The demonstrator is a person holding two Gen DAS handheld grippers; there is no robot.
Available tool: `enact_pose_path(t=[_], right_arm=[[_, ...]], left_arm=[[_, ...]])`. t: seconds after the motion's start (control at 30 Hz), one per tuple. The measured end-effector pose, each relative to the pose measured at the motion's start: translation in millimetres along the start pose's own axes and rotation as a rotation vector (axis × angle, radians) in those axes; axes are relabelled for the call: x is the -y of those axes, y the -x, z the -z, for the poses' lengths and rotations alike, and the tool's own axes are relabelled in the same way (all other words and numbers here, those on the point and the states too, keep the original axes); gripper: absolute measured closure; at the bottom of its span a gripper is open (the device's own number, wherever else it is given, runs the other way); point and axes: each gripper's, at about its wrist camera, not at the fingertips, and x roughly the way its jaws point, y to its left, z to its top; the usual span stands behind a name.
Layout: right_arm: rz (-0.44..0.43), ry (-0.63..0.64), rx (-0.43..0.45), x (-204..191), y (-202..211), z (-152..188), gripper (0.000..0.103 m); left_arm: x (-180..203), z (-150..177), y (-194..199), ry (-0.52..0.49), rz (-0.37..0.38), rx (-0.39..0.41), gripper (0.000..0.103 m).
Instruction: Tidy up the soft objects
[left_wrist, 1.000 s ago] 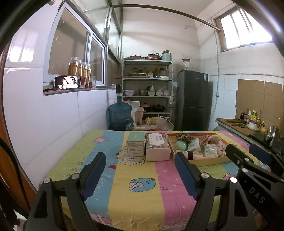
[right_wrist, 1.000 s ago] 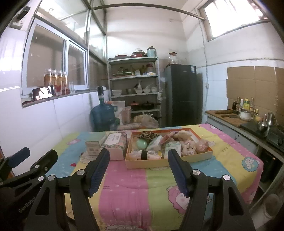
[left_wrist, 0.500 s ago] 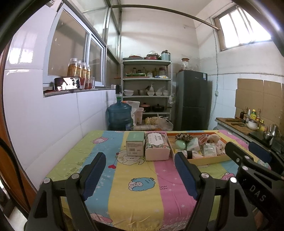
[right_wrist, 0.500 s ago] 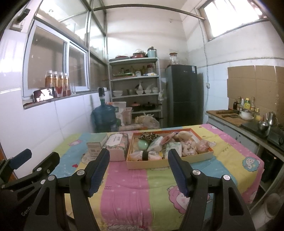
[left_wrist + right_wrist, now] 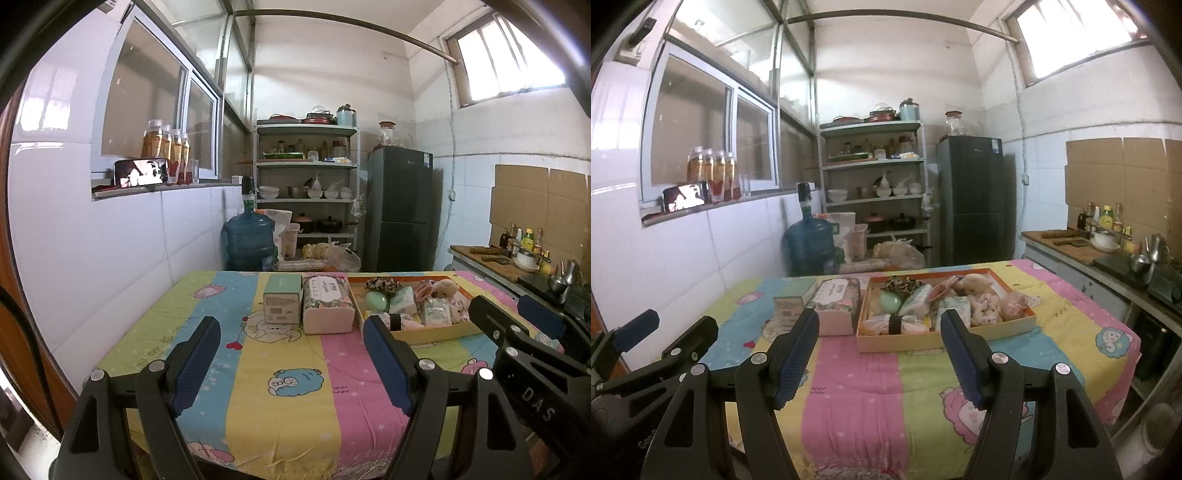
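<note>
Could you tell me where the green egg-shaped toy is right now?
In both wrist views, the green egg-shaped toy lies in the cardboard tray's left end, beside the leopard-print scrunchie.

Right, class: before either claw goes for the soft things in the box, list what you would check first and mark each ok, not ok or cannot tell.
1. Left claw open, nothing between its fingers: ok.
2. Right claw open and empty: ok.
3. Shallow cardboard box of soft items sits flat on the striped tablecloth: ok.
4. Clear path over the cloth from the right claw to the box: ok.
5. Tissue pack and green carton lie beside the box, outside it: ok.
6. Where each soft item should go: cannot tell.
</note>
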Motion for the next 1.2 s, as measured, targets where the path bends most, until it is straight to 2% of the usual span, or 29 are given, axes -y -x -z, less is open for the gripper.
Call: enact_pose_path(t=[1.2], right_arm=[[-0.008,-0.001,0.017,-9.7,5.8,-7.4,0.033]], left_arm=[[-3.4,-0.7,4.1,0.017,-0.013,0.011,0.024]])
